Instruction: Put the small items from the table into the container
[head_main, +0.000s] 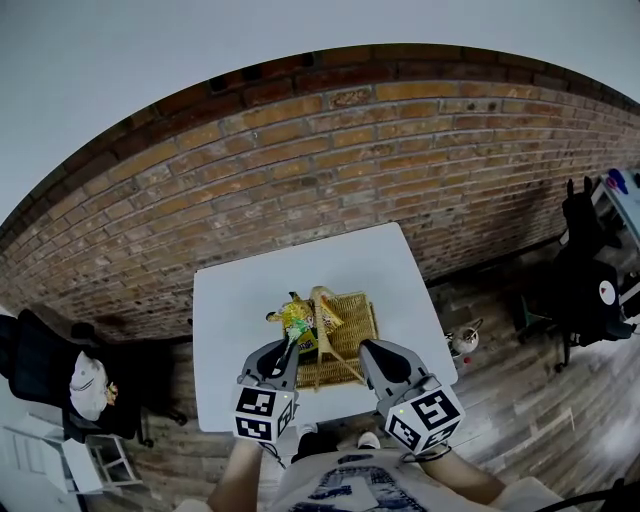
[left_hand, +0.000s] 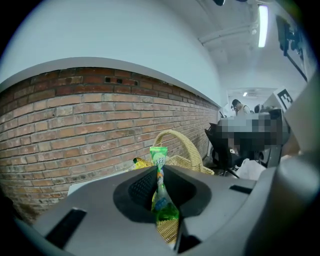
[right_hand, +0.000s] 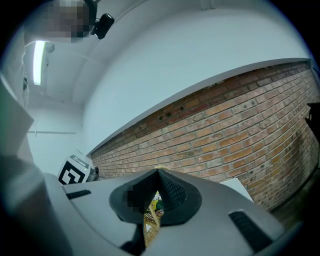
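A wicker basket with an arched handle stands near the front of the white table. My left gripper is shut on a thin green packet. It holds the packet upright over the basket's left rim. A yellow packet shows just behind it. My right gripper is at the basket's front right corner. Its jaws are closed, with a strip of wicker pinched in the slit between them.
A brick wall runs behind the table. A dark chair with clutter stands on the left, black office chairs on the right. A small object lies on the wooden floor beside the table's right edge.
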